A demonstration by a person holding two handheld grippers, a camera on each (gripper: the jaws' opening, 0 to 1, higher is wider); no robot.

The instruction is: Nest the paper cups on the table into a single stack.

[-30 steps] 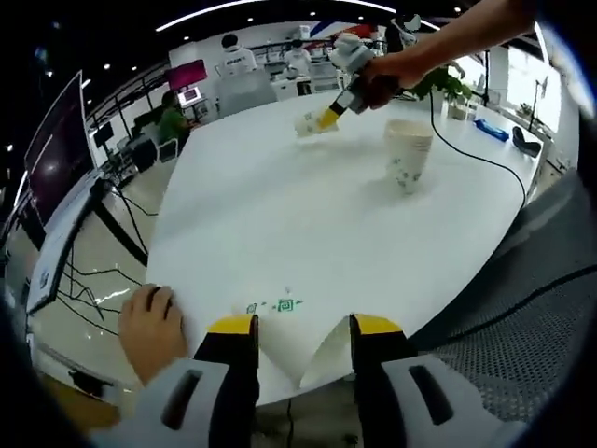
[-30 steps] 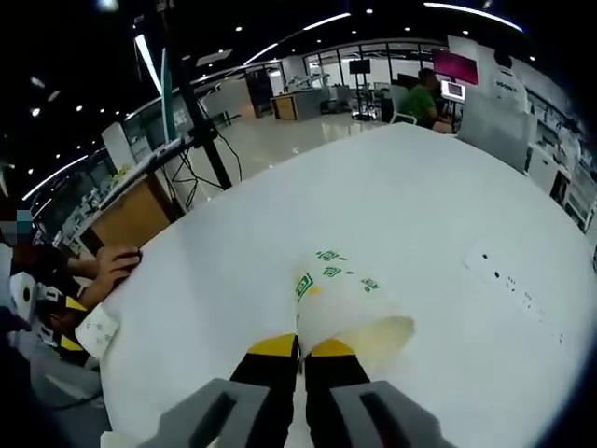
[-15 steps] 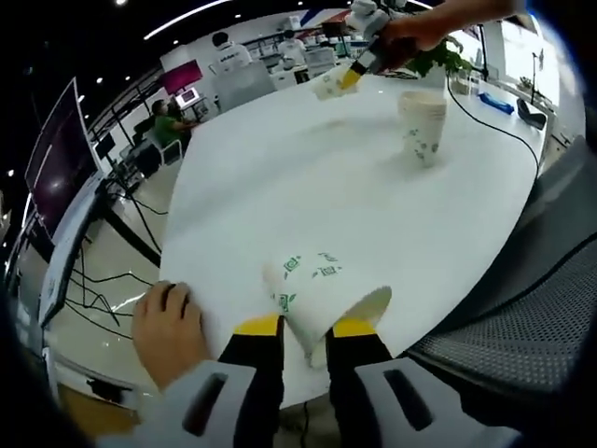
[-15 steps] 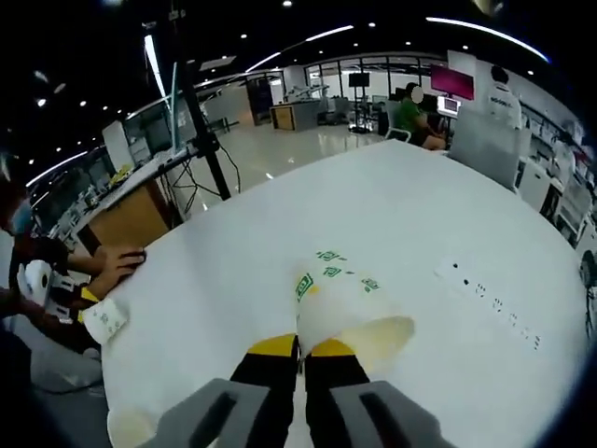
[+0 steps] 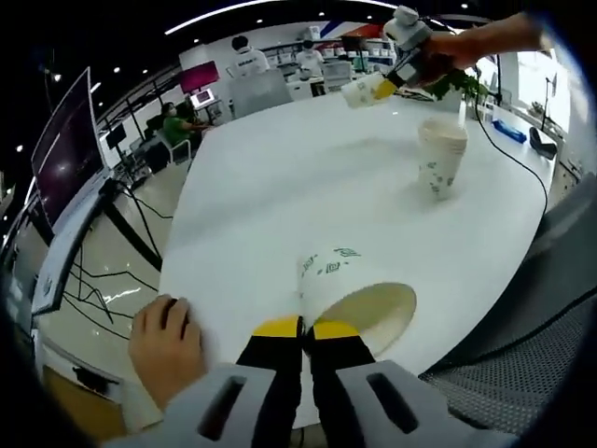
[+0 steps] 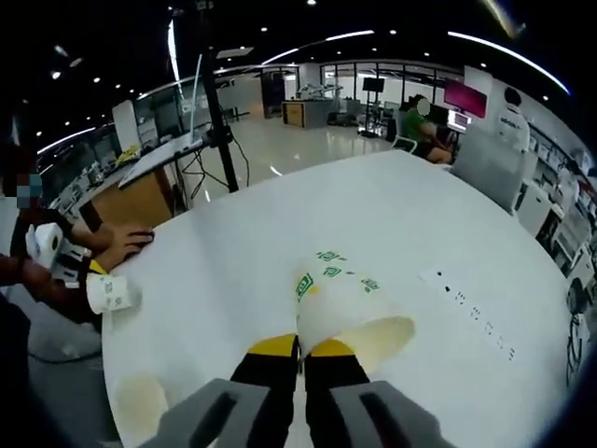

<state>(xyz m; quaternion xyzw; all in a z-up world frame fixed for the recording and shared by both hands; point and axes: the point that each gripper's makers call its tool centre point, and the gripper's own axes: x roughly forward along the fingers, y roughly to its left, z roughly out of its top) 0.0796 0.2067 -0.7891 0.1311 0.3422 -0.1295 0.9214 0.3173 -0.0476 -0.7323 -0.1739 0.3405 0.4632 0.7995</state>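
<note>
1. While both grippers each carried a cup, the stack [image 5: 441, 161] stood upright on the table [image 5: 280, 196], mouth up, and served as the landmark for what follows.

2. The left gripper [image 5: 303, 329] had its jaws pinched nearly together on the rim of a cup [image 5: 350, 294]. That cup lay tilted, its base pointing toward the stack and its open mouth turned back and to the side, well apart from the stack, near the table edge closest to the person. A hand [image 5: 166, 343] rested on that edge beside it.

3. The right gripper [image 6: 299, 347] likewise held a cup [image 6: 345, 308] by the rim with jaws closed tight on the paper. In the left gripper view that right gripper [image 5: 399, 73] and its cup [image 5: 362, 91] hung in the air just above and beyond the stack, far nearer to it than the left one.

4. The deciding relation, as I judged it: the right cup's long axis lay roughly sideways, while the stack's axis ran vertical. It would need turning base-down and lining up over the stack's mouth before lowering.

5. The left cup looked likely to go second, needing a long carry across the table.

6. In the right gripper view, the left cup [image 6: 109, 293] showed at the far table edge.
</note>
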